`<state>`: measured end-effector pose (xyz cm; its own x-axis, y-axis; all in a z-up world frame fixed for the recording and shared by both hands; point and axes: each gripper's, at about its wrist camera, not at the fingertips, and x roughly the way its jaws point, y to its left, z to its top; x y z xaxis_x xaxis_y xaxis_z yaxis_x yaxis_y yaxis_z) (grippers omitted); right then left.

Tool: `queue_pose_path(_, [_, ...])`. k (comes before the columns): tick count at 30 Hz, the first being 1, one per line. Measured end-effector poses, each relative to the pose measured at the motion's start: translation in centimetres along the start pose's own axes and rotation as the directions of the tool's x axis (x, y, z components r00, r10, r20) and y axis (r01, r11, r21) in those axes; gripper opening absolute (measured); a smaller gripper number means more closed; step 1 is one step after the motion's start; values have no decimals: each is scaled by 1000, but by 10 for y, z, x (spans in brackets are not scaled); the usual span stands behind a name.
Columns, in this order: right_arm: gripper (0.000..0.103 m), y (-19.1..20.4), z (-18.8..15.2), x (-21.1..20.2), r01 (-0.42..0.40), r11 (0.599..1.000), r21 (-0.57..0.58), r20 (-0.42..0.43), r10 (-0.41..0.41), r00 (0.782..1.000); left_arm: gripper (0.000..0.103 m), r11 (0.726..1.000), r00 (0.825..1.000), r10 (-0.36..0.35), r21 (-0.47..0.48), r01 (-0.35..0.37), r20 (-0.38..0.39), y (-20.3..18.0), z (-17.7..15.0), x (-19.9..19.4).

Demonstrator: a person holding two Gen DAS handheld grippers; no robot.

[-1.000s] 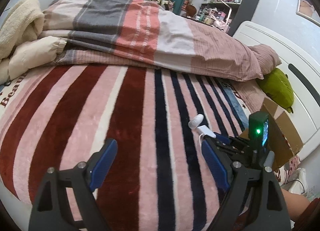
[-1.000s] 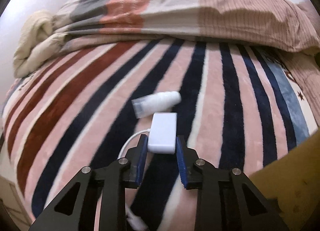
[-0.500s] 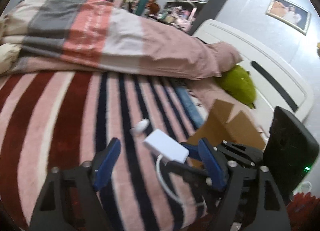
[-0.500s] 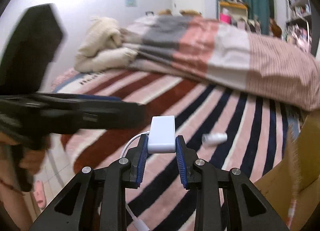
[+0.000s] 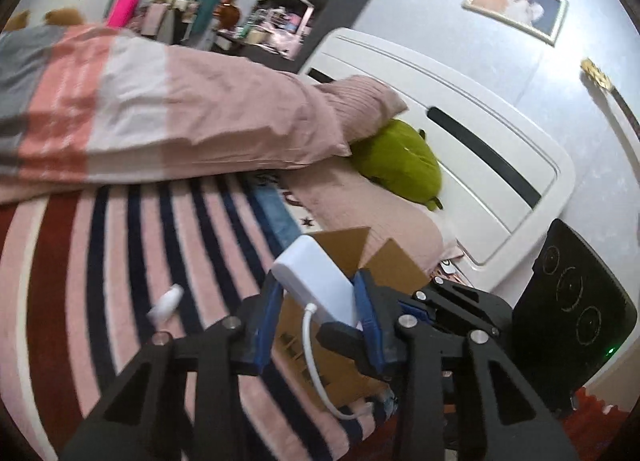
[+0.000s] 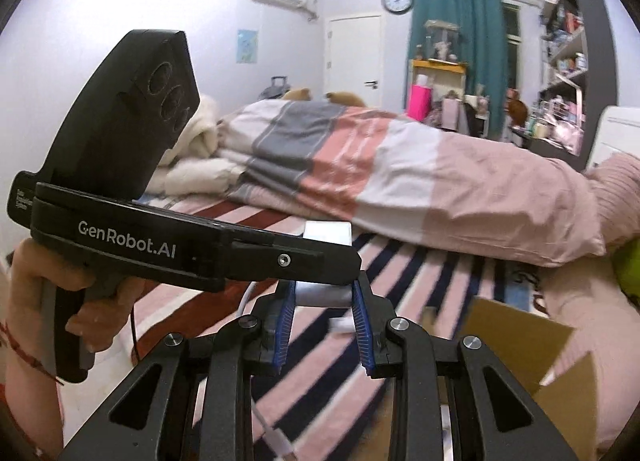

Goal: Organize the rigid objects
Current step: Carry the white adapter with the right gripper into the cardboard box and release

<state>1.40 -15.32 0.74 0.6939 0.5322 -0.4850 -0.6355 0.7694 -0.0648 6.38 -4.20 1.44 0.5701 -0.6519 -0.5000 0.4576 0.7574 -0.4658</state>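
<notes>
A white adapter box [image 5: 316,281] with a short white cable [image 5: 316,373] is held up in the air above the striped blanket. In the left wrist view both grippers meet at it: my left gripper [image 5: 318,303] has its blue pads on either side of the box, and the right gripper body [image 5: 448,313] comes in from the right. In the right wrist view my right gripper [image 6: 322,297] is shut on the box [image 6: 326,261], and the left gripper body [image 6: 160,237] crosses in front. A small white bottle [image 5: 166,303] lies on the blanket.
An open cardboard box [image 5: 384,261] stands on the bed at the right, also in the right wrist view [image 6: 516,337]. A folded pink-grey duvet [image 5: 120,109], a green plush [image 5: 400,161] and the white headboard [image 5: 480,165] lie beyond.
The right gripper has lifted the adapter off the blanket and carried it right, toward the cardboard box. My left gripper has swung right and closed in around the same adapter.
</notes>
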Motion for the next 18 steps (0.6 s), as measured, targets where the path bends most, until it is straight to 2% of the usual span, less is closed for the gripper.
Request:
queue_pose_path(9, [23,-70,-14,-37,115,986,120,-14,-114,993,34,994,993,-27,105,39,-116,-59,24,77])
queue_pose_path(13, [23,-97,-25,-43,155,974,164,-52,-148,988,34,991,986,-16,126,37,-168,-70,24,106])
queue_pose_path(18, [23,-120,-43,-38,169,963,210,-125,-145,981,35,992,974,16,125,13,-227,-67,16,130])
